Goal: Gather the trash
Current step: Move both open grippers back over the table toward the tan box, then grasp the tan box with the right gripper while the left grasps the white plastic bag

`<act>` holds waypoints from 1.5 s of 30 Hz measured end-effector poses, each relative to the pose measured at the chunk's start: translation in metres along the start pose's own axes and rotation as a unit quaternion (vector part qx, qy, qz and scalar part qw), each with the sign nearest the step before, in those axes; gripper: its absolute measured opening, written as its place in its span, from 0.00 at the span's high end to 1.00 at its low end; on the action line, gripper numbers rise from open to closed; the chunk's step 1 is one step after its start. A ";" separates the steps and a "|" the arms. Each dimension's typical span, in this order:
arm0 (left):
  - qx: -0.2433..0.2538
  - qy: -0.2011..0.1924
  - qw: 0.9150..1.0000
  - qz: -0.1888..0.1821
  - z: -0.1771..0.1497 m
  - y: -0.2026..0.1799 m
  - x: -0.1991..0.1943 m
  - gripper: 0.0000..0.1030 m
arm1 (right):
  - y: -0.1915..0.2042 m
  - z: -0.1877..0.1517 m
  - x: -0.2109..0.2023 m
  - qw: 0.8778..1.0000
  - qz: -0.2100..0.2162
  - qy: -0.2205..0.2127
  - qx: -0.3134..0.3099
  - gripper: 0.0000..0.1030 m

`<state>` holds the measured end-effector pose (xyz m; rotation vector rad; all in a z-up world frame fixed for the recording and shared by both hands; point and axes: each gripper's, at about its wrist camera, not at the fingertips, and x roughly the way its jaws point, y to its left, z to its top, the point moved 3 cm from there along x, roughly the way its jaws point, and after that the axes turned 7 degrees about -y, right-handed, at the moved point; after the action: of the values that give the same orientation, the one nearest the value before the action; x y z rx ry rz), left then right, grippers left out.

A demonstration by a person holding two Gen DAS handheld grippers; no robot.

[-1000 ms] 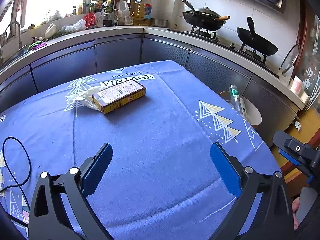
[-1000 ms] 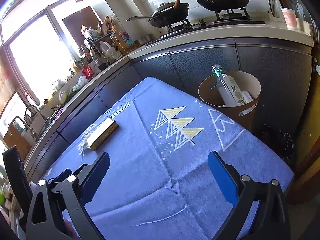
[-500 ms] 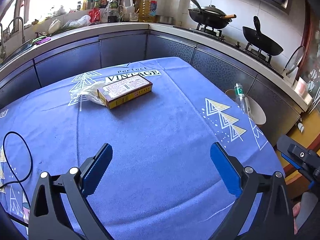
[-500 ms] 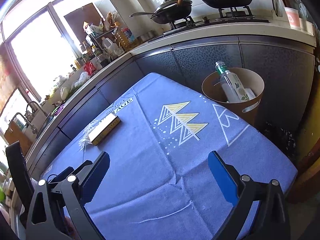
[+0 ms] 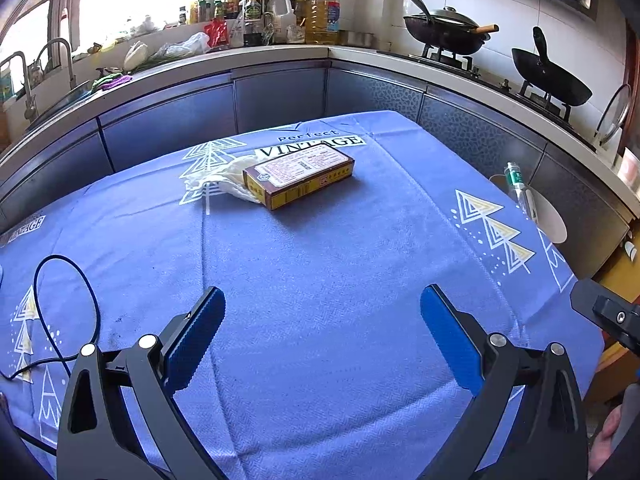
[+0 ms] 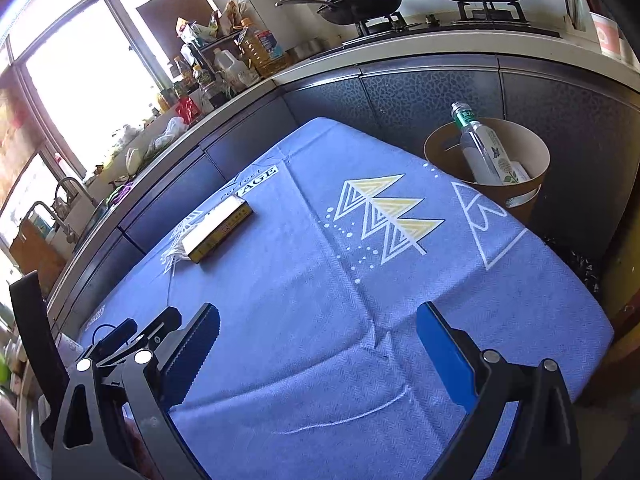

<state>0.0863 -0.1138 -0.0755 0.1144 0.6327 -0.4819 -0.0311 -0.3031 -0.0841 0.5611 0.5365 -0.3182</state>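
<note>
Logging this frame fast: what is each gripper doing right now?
Left gripper: open, holding nothing.
Right gripper: open, holding nothing.

The tablecloth [image 5: 320,264] is blue with white and yellow triangle-tree prints and a black-and-white "VINTAGE" label at twelve o'clock in the left wrist view. On it, the box [image 5: 299,175] is brown with yellow sides and a pale pink printed top, and the crumpled plastic bag [image 5: 224,180] at its nine o'clock is white. The bin [image 6: 490,172] at two o'clock in the right wrist view is tan cardboard, holding a clear bottle [image 6: 482,148] with a green cap, and both pairs of gripper pads [image 5: 196,336] are blue on black frames.
</note>
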 end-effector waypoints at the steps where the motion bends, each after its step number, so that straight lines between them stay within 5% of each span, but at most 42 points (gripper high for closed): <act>1: -0.001 0.000 1.000 0.004 -0.001 0.003 0.000 0.06 | 0.003 -0.001 0.002 1.000 0.002 0.002 -0.003 0.05; 18: -0.033 0.005 0.996 0.077 -0.023 0.073 0.004 0.06 | 0.052 -0.016 0.031 0.998 0.025 0.037 -0.054 0.05; 28: -0.046 0.003 0.995 0.093 -0.033 0.101 0.014 0.06 | 0.083 -0.009 0.054 0.992 0.059 0.044 -0.106 0.05; 30: -0.073 0.002 0.995 0.067 -0.033 0.109 0.014 0.06 | 0.095 -0.002 0.067 0.988 0.074 0.039 -0.131 0.14; 34: -0.121 -0.006 0.992 0.044 -0.034 0.126 0.013 0.06 | 0.134 0.020 0.113 0.974 0.100 0.047 -0.198 0.38; 39: -0.171 -0.005 0.985 0.023 -0.038 0.144 0.013 0.07 | 0.193 0.063 0.200 0.959 0.119 0.096 -0.240 0.40; 45: -0.171 -0.015 0.985 0.026 -0.038 0.145 0.011 0.07 | 0.239 0.068 0.296 0.936 0.072 0.169 -0.300 0.43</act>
<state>0.1407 0.0191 -0.1187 -0.2012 0.6731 -0.3176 0.3387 -0.1919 -0.1021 0.0530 0.8774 0.0937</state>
